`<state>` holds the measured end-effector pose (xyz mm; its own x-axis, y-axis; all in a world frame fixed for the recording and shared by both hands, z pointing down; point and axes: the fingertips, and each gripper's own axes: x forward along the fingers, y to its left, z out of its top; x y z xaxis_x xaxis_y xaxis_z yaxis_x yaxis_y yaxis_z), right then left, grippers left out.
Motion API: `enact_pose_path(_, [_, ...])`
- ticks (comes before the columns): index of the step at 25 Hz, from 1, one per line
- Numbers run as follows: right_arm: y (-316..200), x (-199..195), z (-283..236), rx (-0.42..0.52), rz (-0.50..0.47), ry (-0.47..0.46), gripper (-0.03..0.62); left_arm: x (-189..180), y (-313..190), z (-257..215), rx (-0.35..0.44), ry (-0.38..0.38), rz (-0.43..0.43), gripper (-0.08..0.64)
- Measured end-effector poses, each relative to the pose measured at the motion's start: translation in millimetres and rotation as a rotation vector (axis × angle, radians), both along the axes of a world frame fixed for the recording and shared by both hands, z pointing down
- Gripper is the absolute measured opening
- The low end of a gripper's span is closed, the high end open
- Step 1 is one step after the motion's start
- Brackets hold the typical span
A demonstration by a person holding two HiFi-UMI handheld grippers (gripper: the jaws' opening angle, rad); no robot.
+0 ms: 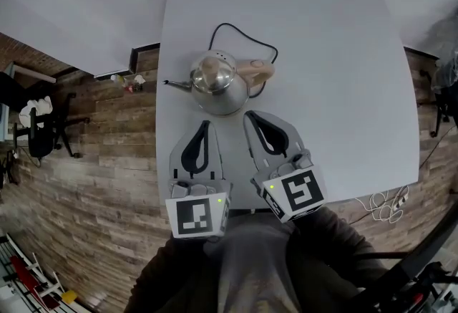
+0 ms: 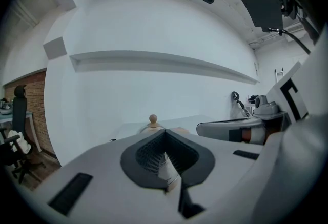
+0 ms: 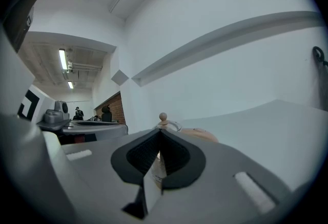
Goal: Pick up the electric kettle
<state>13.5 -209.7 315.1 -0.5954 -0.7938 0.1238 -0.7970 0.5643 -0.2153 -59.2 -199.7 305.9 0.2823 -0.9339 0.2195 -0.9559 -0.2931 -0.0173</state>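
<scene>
Kettle and two handheld grippers, seen from above on a smooth white table (image 1: 336, 54) with rounded corners. The electric kettle (image 1: 218, 82) stands upright near the table's left-middle. Its body is a squat, rounded dome of polished steel that reflects the room. A thin, dark-tipped spout (image 1: 175, 84) points left. A small, pale, wood-coloured knob (image 1: 209, 69) tops the lid, and a smooth beige handle (image 1: 256, 69) sticks out to the right. A thin black cord (image 1: 243, 34) loops across the table behind it.

Both grippers lie on the near side of the kettle, pointing at it, just short of its body. The left gripper (image 1: 205, 125) aims at the kettle's near left side and the right gripper (image 1: 249, 118) at its near right, below the handle. Each is matte grey plastic, tapering to a point. Each carries a white marker cube (image 1: 197, 215) printed with black squares at its rear.

In each gripper view the jaws are pressed together at the tips with nothing between them. Behind the tips, black ribbed pads (image 2: 154, 154) frame a teardrop-shaped hollow. Over each pair of jaws only the kettle's knob and the top of its lid show.

Left of the table, the floor (image 1: 93, 161) has a rough, brown plank pattern, and a black office chair (image 1: 43, 134) stands there.
</scene>
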Motion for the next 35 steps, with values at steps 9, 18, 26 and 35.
enact_pose_path(9, [-17.3, -3.5, 13.1, -0.011, -0.032, 0.013, 0.003, -2.5, -14.5, 10.9, -0.021, 0.014, -0.043, -0.001])
enact_pose_path(18, [-30.1, -12.0, 32.5, -0.005, 0.028, 0.074, 0.003, -24.3, -35.3, 33.6, -0.014, 0.059, -0.022, 0.000])
enact_pose_path(26, [-41.2, -8.4, 36.8, 0.011, 0.083, 0.097, 0.003, -31.5, -47.0, 38.2, 0.003, 0.072, -0.015, 0.000])
enact_pose_path(35, [-49.1, 20.1, 40.5, 0.019, 0.216, 0.142, 0.027, -45.8, -52.1, 44.1, -0.005, 0.068, -0.029, 0.000])
